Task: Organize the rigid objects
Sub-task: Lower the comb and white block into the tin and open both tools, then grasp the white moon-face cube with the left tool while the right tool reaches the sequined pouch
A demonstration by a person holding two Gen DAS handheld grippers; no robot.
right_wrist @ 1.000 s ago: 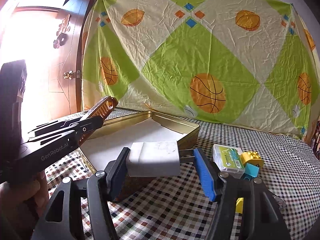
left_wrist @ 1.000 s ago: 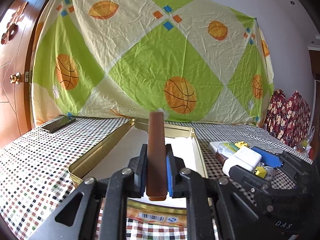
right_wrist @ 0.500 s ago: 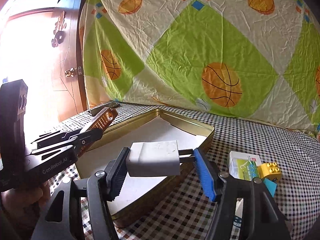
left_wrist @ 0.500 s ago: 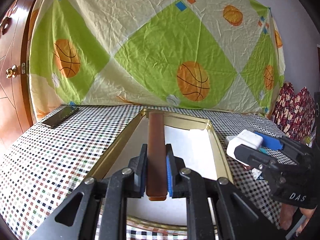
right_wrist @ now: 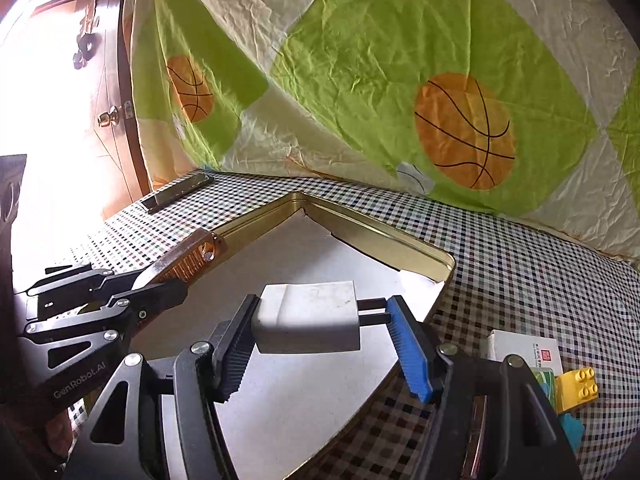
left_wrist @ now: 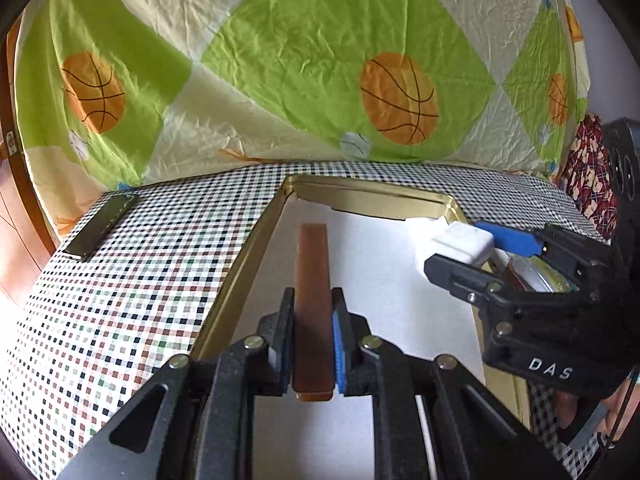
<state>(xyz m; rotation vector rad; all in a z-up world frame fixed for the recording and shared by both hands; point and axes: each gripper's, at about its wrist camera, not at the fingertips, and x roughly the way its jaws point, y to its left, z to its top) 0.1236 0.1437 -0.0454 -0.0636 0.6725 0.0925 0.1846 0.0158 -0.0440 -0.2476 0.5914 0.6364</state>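
My left gripper (left_wrist: 311,344) is shut on a brown comb (left_wrist: 312,280), held edge-up over the gold tin tray (left_wrist: 248,256) lined with white paper. The same comb (right_wrist: 188,258) shows at the left in the right wrist view, above the tray's left rim. My right gripper (right_wrist: 320,340) is shut on a white charger plug (right_wrist: 308,318), its prongs against the blue pad, hanging above the tray's (right_wrist: 384,240) white floor. From the left wrist view that charger (left_wrist: 456,246) hovers over the tray's right side.
A dark phone (left_wrist: 102,226) lies on the checkered cloth at the far left. Right of the tray sit a white box (right_wrist: 520,350), a yellow toy brick (right_wrist: 578,390) and a blue piece (right_wrist: 570,424). A basketball-print sheet hangs behind; a wooden door (right_wrist: 104,92) stands at left.
Both grippers have travelled forward over the tray with their loads, and both tilted further down. The charger has come from beside the tray to above its floor. Neither grip changed.
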